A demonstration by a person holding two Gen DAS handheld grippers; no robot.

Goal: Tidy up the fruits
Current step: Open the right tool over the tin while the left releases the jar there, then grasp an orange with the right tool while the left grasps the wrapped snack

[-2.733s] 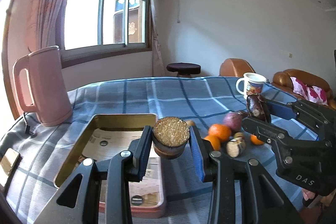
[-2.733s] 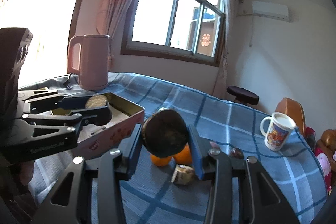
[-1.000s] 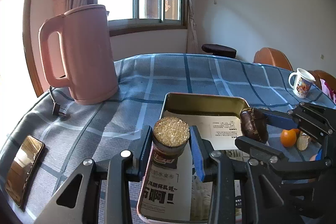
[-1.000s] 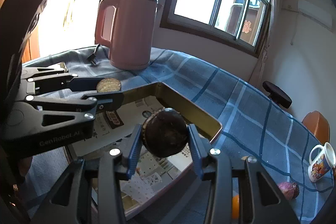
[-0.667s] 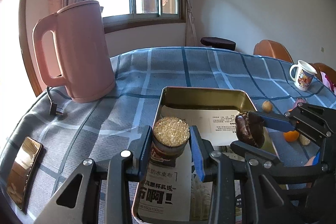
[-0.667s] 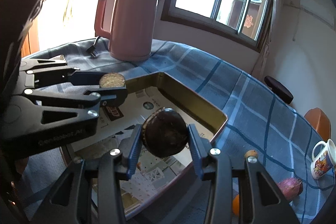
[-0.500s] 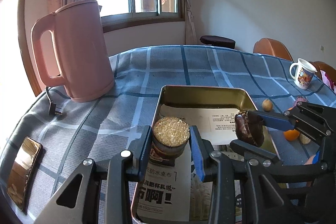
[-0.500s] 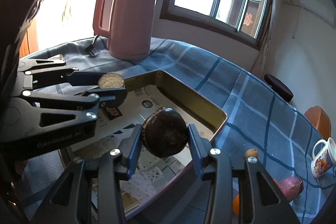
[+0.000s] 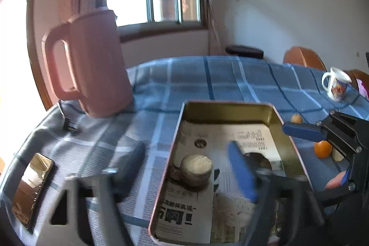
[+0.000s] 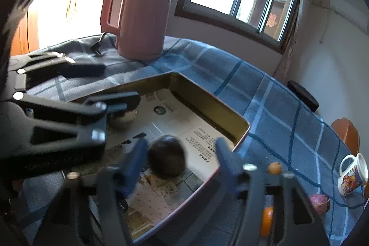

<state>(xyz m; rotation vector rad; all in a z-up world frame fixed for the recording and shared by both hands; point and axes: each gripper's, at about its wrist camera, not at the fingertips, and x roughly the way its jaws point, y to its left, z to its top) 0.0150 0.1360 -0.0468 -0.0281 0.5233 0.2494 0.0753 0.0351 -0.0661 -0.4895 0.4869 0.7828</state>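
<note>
A gold tin tray [image 9: 227, 105] lined with printed paper lies on the blue checked cloth. A cut fruit piece with a tan top [image 9: 196, 168] rests inside it, between the spread fingers of my left gripper [image 9: 188, 167], whose jaws are opening with the pads off it. In the right wrist view a dark round fruit [image 10: 167, 157] lies on the paper in the tray [image 10: 207, 103]. My right gripper [image 10: 181, 158] stands around it with opening jaws and a gap on the right side. The tan-topped piece [image 10: 124, 118] shows under the left gripper [image 10: 117, 82].
A pink kettle [image 9: 92, 66] stands left of the tray and a phone [image 9: 30, 186] lies at the near left. Right of the tray lie an orange [image 9: 322, 149], a small brown fruit [image 9: 296, 118], a purple fruit [image 10: 319, 201] and a mug [image 9: 336, 84].
Both grippers held their fruit above the tray before. Both have now spread their fingers, and the tan-topped piece and the dark fruit have dropped onto the paper in the tray.
</note>
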